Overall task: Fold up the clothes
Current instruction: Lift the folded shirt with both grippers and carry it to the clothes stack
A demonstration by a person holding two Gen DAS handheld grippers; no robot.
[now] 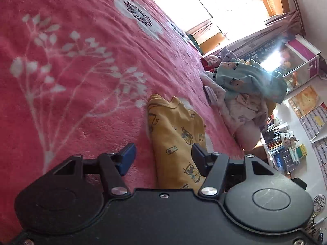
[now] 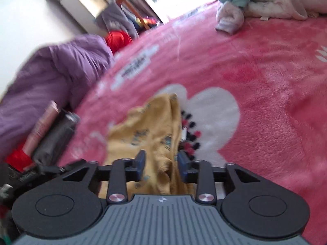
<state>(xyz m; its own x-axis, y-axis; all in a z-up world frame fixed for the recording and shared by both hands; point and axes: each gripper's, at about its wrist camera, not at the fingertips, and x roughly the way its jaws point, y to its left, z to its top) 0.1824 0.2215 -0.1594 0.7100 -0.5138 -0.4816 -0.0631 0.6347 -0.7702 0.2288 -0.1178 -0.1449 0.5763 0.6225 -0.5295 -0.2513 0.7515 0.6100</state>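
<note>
- Left wrist view: my left gripper (image 1: pixel 162 156) is close to the camera. Its jaws stand wide apart and hold nothing.
- The yellow garment (image 1: pixel 175 136) lies just past them on the pink blanket (image 1: pixel 81 61). The cloth is under the gap, but the blue pads (image 1: pixel 127 159) do not press it.
- Farther off I see a pile of clothes (image 1: pixel 245 89), with a teal one on top.
- Behind that is a bright window (image 1: pixel 214 0) and a shelf of books (image 1: pixel 282 143).
- Right wrist view: my right gripper (image 2: pixel 161 166) is partly open. The yellow garment (image 2: pixel 151 128) bunches up between its jaws. The view is blurry, so I cannot tell if the pads squeeze it.
- To the left lie a dark bottle (image 2: pixel 55 136) and a purple quilt (image 2: pixel 57 69).
- Far away sits the pile of clothes (image 2: pixel 255 2).
</note>
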